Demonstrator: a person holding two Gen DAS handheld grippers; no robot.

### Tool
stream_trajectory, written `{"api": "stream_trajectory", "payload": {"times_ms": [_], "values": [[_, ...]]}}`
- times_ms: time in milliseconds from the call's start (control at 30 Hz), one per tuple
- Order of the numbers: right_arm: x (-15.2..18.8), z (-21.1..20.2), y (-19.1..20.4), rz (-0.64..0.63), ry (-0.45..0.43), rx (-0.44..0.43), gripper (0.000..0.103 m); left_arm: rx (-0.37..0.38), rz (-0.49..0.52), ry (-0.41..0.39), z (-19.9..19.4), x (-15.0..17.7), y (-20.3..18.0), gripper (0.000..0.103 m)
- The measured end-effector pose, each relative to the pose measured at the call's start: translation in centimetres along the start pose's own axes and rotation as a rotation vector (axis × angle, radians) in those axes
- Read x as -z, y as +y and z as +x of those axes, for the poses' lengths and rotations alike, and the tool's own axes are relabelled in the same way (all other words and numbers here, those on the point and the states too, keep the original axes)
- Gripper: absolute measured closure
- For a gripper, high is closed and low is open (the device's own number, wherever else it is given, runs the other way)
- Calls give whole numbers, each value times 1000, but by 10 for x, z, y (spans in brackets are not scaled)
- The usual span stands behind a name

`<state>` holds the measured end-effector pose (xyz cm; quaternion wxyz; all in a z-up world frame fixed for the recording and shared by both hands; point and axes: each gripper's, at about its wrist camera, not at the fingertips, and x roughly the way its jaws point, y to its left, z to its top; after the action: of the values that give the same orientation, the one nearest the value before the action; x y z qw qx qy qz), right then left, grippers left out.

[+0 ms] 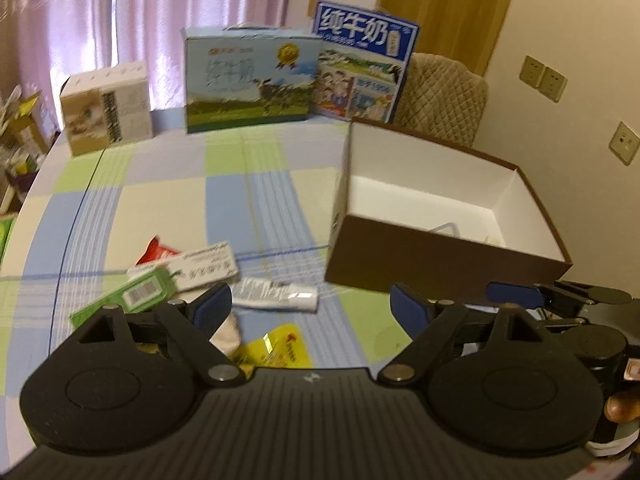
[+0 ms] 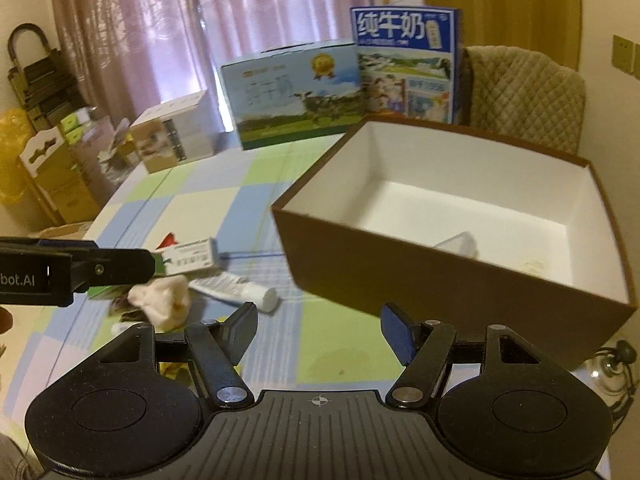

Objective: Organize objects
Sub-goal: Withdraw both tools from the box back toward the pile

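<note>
Table (image 1: 168,200) w/ checked cloth. Brown box (image 2: 400,280) open-topped, on its right side. White tube (image 1: 276,298) lies left of box, long axis roughly left-right, cap toward box. Left hand-held gripper (image 1: 311,306) & right hand-held gripper (image 2: 319,330): both spread apart, empty.

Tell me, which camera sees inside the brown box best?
The right wrist view: it looks down into the brown box, showing most of its white floor. The left wrist view sees it lower, its near wall hiding more floor.

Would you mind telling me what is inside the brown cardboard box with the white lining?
Inside the brown cardboard box, a clear plastic item and something pale show; its near wall hides the rest.
</note>
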<state>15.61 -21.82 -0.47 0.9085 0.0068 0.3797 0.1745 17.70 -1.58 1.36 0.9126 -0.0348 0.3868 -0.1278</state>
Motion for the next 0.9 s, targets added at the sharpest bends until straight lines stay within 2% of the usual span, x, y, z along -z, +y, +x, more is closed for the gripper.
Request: {"api": "stream_trajectory", "payload": {"times_ms": [267, 533, 900], "values": [[13, 15, 7, -10, 35, -32, 38, -36, -57, 19, 3, 27, 26, 18], [24, 31, 14, -27, 70, -76, 38, -93, -58, 67, 6, 57, 45, 18], [32, 48, 24, -59, 97, -104, 38, -176, -113, 38, -2, 68, 78, 18]]}}
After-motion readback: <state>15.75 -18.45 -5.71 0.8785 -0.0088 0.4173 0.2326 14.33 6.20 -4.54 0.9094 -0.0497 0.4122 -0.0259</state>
